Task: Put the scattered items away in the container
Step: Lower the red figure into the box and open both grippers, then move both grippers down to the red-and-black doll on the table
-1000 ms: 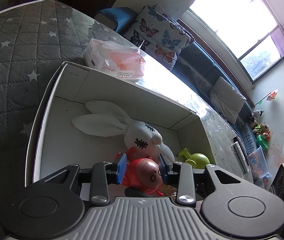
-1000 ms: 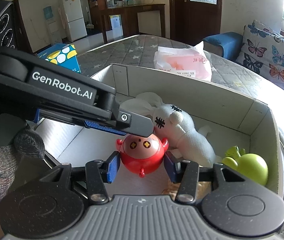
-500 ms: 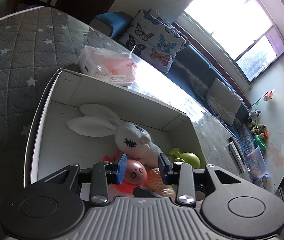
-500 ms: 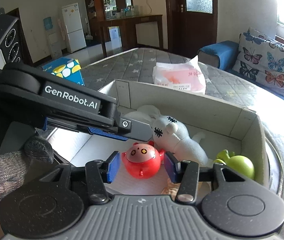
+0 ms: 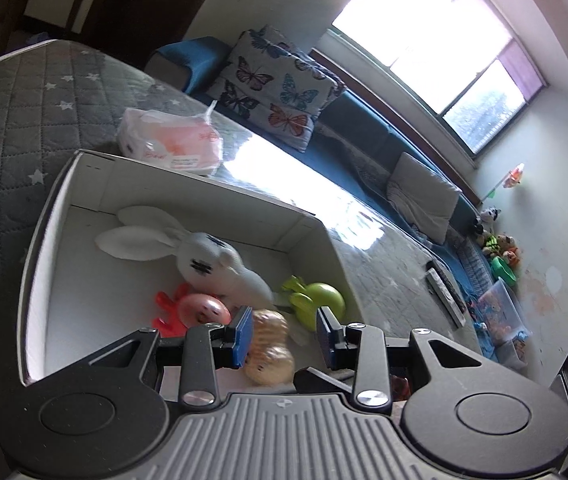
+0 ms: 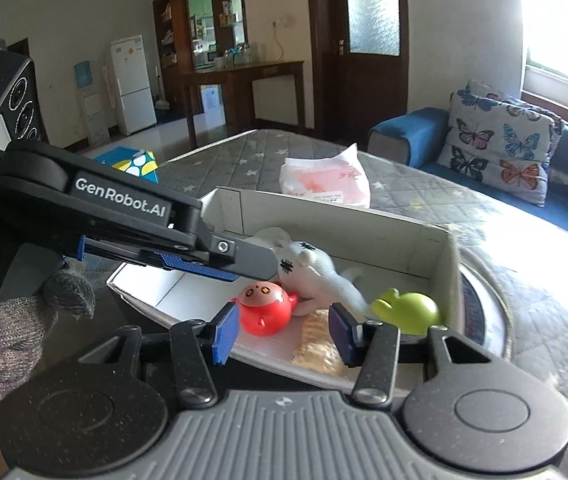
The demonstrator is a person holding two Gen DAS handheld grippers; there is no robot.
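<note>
A white cardboard box [image 5: 35,240] [image 6: 436,256] stands on the grey quilted bed. Inside lie a white plush rabbit [image 5: 203,258] [image 6: 316,272], a red round toy [image 5: 199,310] [image 6: 267,310], a green toy [image 5: 318,296] [image 6: 412,308] and a tan woven toy [image 5: 269,346] [image 6: 318,344]. My left gripper [image 5: 284,338] is open and empty above the box's near edge; it also shows from the side in the right wrist view [image 6: 187,256]. My right gripper [image 6: 284,334] is open and empty, just outside the box's near wall.
A pink and white plastic pack [image 5: 171,144] [image 6: 326,180] lies on the bed behind the box. A blue patterned box [image 6: 131,164] sits at the bed's far left. A blue sofa with butterfly cushions [image 5: 275,88] [image 6: 500,152] runs beyond the bed.
The red toy lay between both grippers' fingers a second ago and now rests in the box. Both grippers have pulled back and up from the box, open.
</note>
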